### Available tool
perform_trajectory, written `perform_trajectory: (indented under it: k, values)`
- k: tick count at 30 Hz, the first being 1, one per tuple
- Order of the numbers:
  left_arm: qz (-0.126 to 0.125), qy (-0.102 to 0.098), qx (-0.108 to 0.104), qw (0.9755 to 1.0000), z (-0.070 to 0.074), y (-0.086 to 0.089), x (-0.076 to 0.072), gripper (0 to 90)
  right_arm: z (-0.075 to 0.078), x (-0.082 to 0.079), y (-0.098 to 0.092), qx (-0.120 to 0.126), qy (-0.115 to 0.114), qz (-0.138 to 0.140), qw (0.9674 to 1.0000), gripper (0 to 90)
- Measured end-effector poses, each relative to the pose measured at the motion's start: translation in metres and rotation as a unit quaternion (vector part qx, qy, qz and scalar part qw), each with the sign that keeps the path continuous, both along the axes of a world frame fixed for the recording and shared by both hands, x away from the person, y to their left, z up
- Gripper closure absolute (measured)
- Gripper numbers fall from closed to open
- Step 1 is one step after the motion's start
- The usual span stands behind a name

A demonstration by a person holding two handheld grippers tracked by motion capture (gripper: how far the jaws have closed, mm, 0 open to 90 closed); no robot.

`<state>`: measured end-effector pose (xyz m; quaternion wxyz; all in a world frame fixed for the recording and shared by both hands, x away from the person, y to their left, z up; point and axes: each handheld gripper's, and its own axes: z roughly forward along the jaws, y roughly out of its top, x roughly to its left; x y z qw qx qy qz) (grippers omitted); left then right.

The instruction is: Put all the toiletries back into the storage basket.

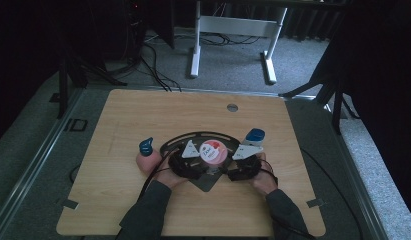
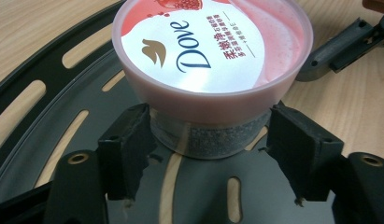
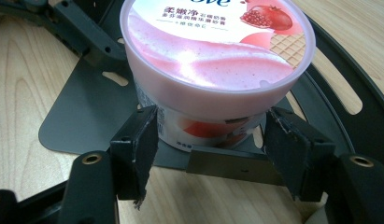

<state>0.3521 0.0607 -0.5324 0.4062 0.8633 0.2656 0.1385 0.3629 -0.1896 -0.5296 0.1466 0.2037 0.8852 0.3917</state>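
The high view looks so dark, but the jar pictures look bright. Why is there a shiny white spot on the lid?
High view: dim and grainy, with black surroundings, so the round pink plastic Dove jar looks small and soft. Left gripper view: bright and sharp, with white glare across the lid's label. Right gripper view: also sharp, with a glare patch on the lid.

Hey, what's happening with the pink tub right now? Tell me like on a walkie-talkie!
Both grippers, left and right, open, straddling pink Dove tub from opposite sides. Tub upright on black plate, lid on. Nothing in the way.
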Motion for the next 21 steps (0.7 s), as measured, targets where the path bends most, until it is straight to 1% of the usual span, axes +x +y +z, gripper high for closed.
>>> perform_trajectory:
  k: [3, 4, 5, 6, 9, 12, 14, 15, 17, 19, 21]
  values:
    - [0.002, -0.005, -0.008, 1.0000, 0.003, 0.003, -0.003, 33.5, 0.001, -0.003, -0.002, 0.002, 0.001, -0.008, 1.0000, 37.3]
    - [0.003, -0.005, -0.012, 0.9999, 0.004, 0.004, -0.004, 34.1, 0.002, -0.004, -0.003, 0.008, 0.000, -0.008, 0.9999, 37.3]
    - [0.003, -0.005, -0.012, 0.9999, 0.004, 0.004, -0.004, 34.7, 0.002, -0.004, -0.003, 0.008, 0.000, -0.008, 0.9999, 37.3]
    - [0.004, -0.006, -0.013, 0.9999, 0.005, 0.004, -0.004, 34.7, 0.004, -0.005, -0.005, 0.013, 0.001, -0.007, 0.9999, 37.4]
    - [0.005, -0.007, -0.014, 0.9999, 0.006, 0.005, -0.006, 38.1, 0.010, -0.012, -0.010, 0.014, -0.006, -0.010, 0.9998, 41.6]
    - [0.008, -0.005, -0.014, 0.9999, 0.005, 0.007, -0.006, 40.4, 0.011, -0.021, -0.014, 0.019, -0.009, -0.006, 0.9998, 51.5]
    - [0.010, -0.001, -0.016, 0.9998, 0.004, 0.008, -0.006, 41.5, 0.009, -0.027, -0.015, 0.030, -0.004, 0.000, 0.9996, 60.3]
    - [0.012, -0.001, -0.015, 0.9998, 0.004, 0.009, -0.006, 42.4, 0.008, -0.028, -0.015, 0.030, -0.004, 0.002, 0.9995, 63.0]
    - [0.011, 0.003, -0.018, 0.9998, 0.003, 0.009, -0.005, 43.2, 0.004, -0.032, -0.012, 0.034, 0.002, 0.006, 0.9994, 69.6]
    - [0.008, 0.005, -0.022, 0.9997, 0.003, 0.009, -0.005, 44.6, 0.000, -0.033, -0.008, 0.031, 0.006, 0.011, 0.9995, 76.5]
    - [0.006, 0.010, -0.026, 0.9996, 0.003, 0.010, -0.005, 46.1, -0.004, -0.034, -0.002, 0.034, 0.014, 0.019, 0.9991, 81.0]
